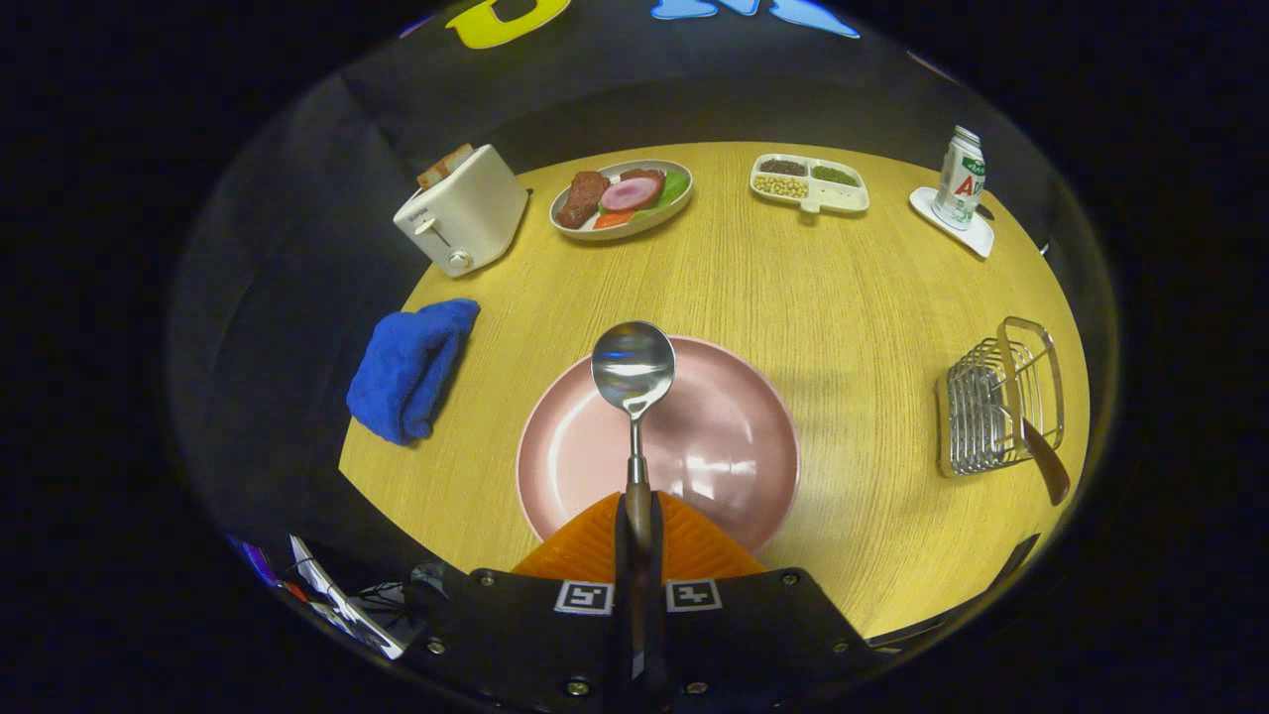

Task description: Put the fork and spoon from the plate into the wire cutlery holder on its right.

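The gripper (pixel 639 526) is seen clenched on one spoon (pixel 633 377), its handle pinched between the two fingers and the bowl held out ahead of them, above the far part of the pink plate (pixel 734 446). One plate is counted just beyond the fingers, and nothing is seen lying on it. One wire cutlery holder (pixel 996 402) is found well to the right of the plate, and one brown handle (pixel 1046 461) is seen sticking out of it toward the near side; whether it is the fork's cannot be told. Further back on the round wooden table (pixel 863 297), one white toaster (pixel 464 210) with bread in its slot is spotted, then one oval dish of food (pixel 623 196), one divided tray (pixel 809 182) with three filled sections, and one can (pixel 960 178) standing on one white coaster (pixel 977 236). One blue cloth (pixel 408 367) is draped over the table's left edge.
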The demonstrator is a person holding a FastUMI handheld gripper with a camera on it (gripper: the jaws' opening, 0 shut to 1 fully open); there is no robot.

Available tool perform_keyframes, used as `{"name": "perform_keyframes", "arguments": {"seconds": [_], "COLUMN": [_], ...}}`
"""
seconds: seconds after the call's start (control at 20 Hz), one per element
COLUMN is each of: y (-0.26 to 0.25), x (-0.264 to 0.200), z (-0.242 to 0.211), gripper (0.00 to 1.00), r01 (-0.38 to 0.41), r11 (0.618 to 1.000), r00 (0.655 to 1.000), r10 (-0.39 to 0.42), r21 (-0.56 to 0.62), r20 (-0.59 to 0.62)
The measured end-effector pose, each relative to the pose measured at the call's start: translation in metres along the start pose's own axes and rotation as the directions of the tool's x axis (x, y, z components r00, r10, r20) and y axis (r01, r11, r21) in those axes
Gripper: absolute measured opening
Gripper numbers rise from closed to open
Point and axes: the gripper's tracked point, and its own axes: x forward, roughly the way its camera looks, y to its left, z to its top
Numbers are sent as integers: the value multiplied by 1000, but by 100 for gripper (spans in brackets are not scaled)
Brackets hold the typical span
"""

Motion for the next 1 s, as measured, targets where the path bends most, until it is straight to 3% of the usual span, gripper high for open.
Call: {"name": "perform_keyframes", "arguments": {"seconds": [0.4,0.75,1.0], "y": [-38,-119,-176], "x": [-51,-102,-132], "z": [41,65,54], "gripper": [5,5,5], "r01": [-8,62,121], "r11": [991,962,933], "r00": [994,971,956], "r10": [-8,-119,-201], "r21": [135,265,339], "r20": [112,205,214]}}
